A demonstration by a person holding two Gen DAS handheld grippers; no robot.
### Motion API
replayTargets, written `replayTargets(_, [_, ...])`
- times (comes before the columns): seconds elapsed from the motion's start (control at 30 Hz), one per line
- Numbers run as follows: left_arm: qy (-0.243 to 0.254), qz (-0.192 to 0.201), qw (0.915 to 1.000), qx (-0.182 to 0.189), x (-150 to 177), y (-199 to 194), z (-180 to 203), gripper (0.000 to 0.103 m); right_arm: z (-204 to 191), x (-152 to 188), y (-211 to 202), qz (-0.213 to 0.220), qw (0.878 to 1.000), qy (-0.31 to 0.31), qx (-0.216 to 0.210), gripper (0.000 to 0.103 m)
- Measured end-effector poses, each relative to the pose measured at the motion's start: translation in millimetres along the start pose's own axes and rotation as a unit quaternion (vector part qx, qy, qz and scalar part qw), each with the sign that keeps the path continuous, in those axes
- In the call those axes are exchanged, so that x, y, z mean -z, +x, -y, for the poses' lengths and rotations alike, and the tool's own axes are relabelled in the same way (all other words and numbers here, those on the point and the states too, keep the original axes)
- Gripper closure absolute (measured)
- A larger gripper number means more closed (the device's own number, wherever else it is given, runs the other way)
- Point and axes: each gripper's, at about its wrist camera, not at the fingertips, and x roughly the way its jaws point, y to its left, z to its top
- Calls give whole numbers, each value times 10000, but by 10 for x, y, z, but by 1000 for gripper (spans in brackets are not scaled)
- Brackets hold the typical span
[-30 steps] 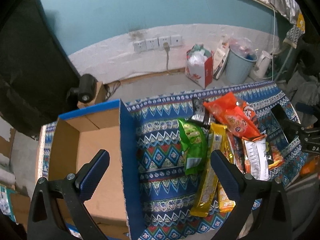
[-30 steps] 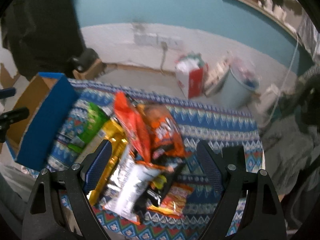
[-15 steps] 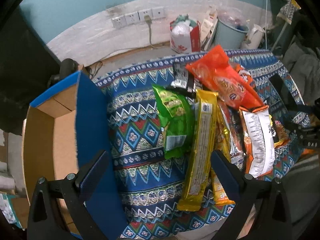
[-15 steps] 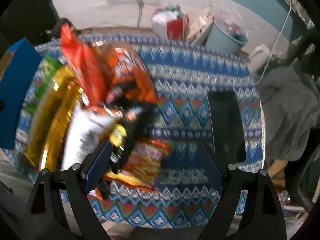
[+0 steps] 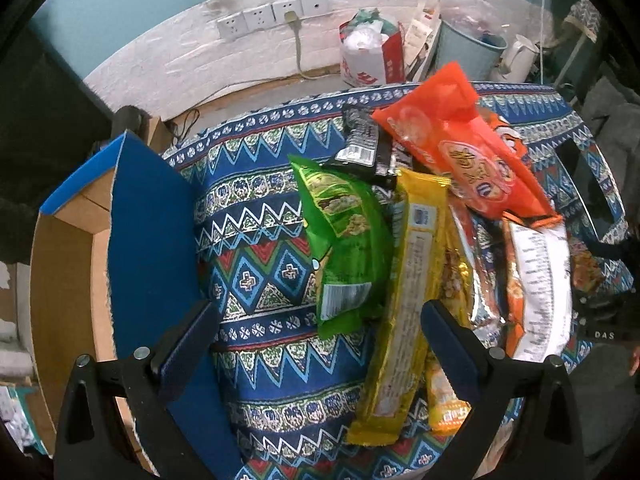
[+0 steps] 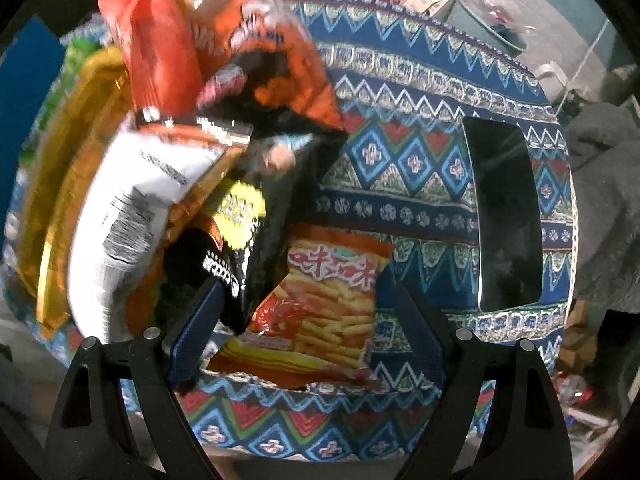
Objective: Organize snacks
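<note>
While both claws hang spread and empty, we centre the right gripper (image 6: pixel 306 312) over the fries packet (image 6: pixel 320 312) at lower centre; the left gripper (image 5: pixel 320 328) straddles the green bag (image 5: pixel 344 240), the blue cardboard box (image 5: pixel 148 240) at left.

Ahead of the gripper — wall sockets (image 5: pixel 272 20), one plugged; a red-and-white bag (image 5: pixel 370 60) is set beside a pale bucket (image 5: pixel 464 50) and white kettle (image 5: pixel 518 54).

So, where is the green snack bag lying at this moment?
In the left wrist view, the green snack bag lies flat on the patterned tablecloth, at the left edge of the snack pile, beside the long yellow wrapper and right of the blue cardboard box.
</note>
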Motion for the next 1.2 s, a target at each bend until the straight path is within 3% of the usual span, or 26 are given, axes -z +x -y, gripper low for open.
replayTargets(0.2, [-255,-178,9994,153,-139,169,-75,1,153,-5,128,-149,9997,137,153,19])
replayTargets(0.23, [-274,-200,9993,166,-167,195,-68,1,182,-5,160,-189,9996,158,141,22])
replayTargets(0.3, [-287,-238,9992,163,-214,236,-47,1,236,2,249,-292,9994,170,4,39])
replayTargets(0.5, [-330,-325,9988,142,-342,385,16,1,348,3,307,-205,9993,222,-214,52])
replayTargets(0.87, [-469,-340,9981,200,-508,641,5,2,719,38,153,199,9982,555,-44,59])
replayTargets(1.07, [-616,-565,9941,687,-520,784,-49,34,914,-57,48,436,9964,717,-70,59])
replayTargets(1.2, [-550,-531,9946,704,-493,795,-20,39,909,-126,-91,575,9957,708,-127,59])
